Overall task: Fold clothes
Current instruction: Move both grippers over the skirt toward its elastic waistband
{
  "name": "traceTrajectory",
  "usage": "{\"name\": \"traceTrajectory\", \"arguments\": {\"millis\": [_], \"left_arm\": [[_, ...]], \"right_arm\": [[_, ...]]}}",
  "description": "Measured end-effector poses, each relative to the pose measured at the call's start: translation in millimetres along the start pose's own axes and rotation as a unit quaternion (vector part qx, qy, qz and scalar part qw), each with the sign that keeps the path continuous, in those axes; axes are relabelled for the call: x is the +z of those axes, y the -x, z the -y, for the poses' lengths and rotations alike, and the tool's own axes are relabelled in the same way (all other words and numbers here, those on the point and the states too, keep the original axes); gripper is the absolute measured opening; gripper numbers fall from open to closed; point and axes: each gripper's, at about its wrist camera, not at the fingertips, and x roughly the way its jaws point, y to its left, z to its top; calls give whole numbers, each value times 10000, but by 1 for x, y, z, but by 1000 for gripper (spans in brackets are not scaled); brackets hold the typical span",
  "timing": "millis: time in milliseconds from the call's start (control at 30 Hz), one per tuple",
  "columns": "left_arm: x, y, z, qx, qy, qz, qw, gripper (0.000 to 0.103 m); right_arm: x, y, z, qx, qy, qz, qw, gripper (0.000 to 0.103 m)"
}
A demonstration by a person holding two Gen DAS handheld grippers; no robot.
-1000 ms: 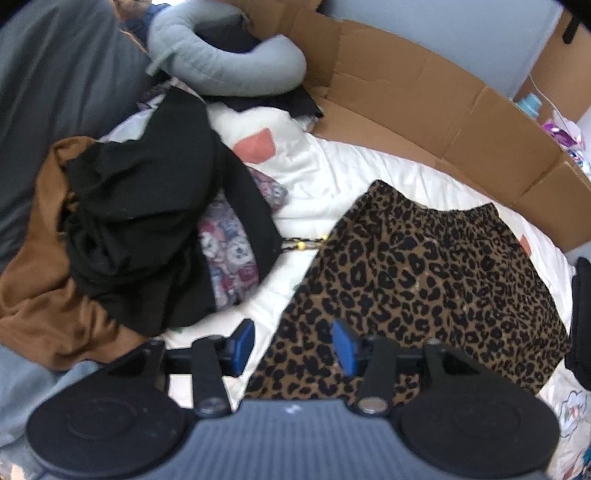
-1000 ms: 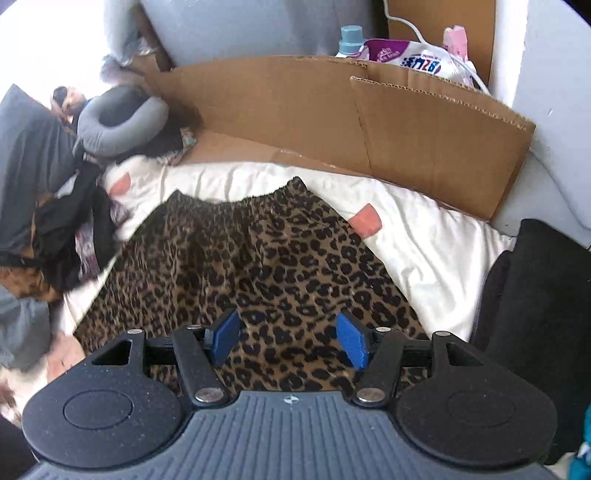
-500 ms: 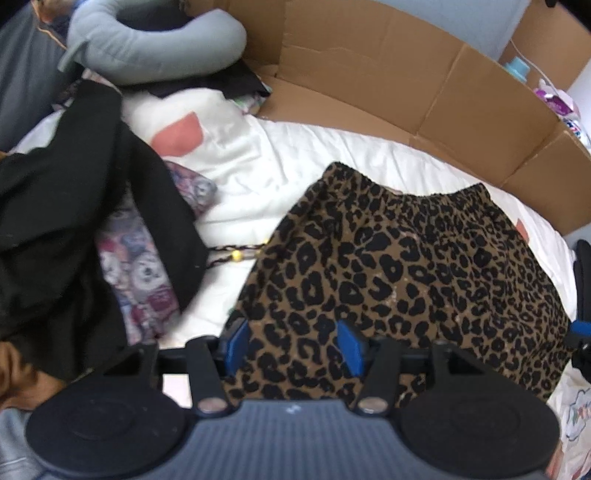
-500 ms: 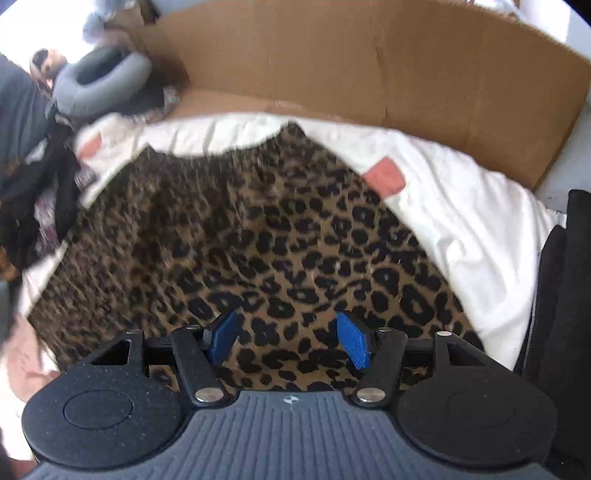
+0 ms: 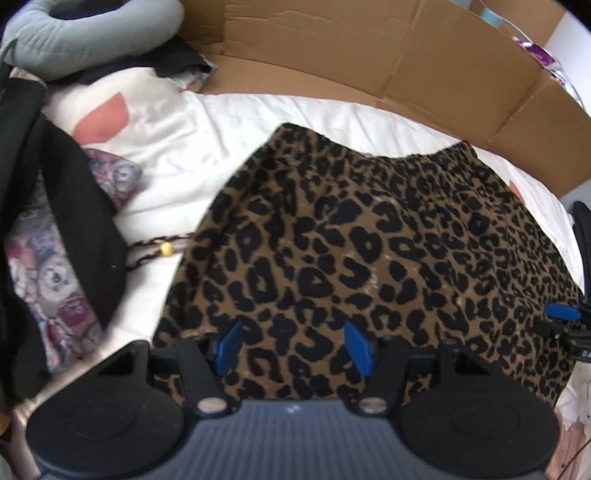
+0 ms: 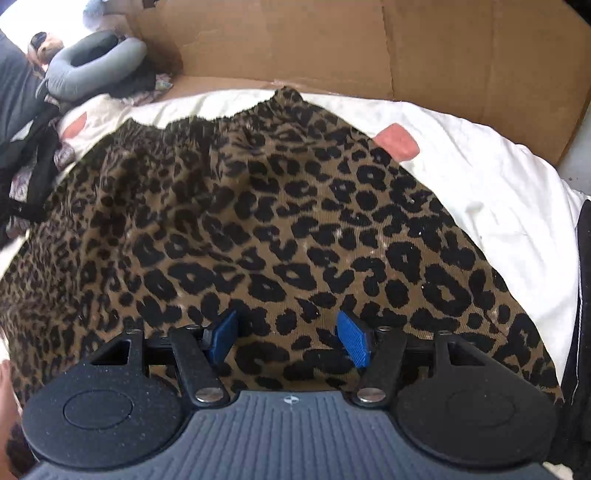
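both grippers dropped closer over leopard skirt [image 5: 369,236]; left fingers [image 5: 228,345] opening.

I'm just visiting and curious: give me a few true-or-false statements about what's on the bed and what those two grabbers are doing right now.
1. The leopard-print skirt lies spread out on the white sheet. True.
2. The right gripper is clamped on a fold of the skirt. False: its jaws stand apart above the fabric, pinching nothing.
3. Brown cardboard stands behind the bed. True.
4. The left gripper is carrying the grey neck pillow. False: the pillow lies far off at the bed's top; the jaws are opening over the skirt's hem.
5. A heap of black clothing lies beside the skirt. True.
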Motion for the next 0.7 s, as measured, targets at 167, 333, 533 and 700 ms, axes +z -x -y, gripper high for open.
{"name": "traceTrajectory", "arguments": {"millis": [167, 333, 533, 700], "left_arm": [[-4, -13, 7, 9, -257, 35, 9997, 64], [-7, -25, 4, 34, -492, -101, 9987, 64], [-10, -42, -10, 348, -558, -146, 9977, 64], [-8, -48, -17, 527, -714, -47, 9960, 70]], "right_arm": [[3, -3, 1, -13, 256, -49, 9997, 66], [12, -16, 4, -7, 610, -104, 9981, 69], [28, -25, 1, -185, 1267, -55, 9918, 72], [48, -39, 25, -355, 1022, -65, 9941, 72]]}}
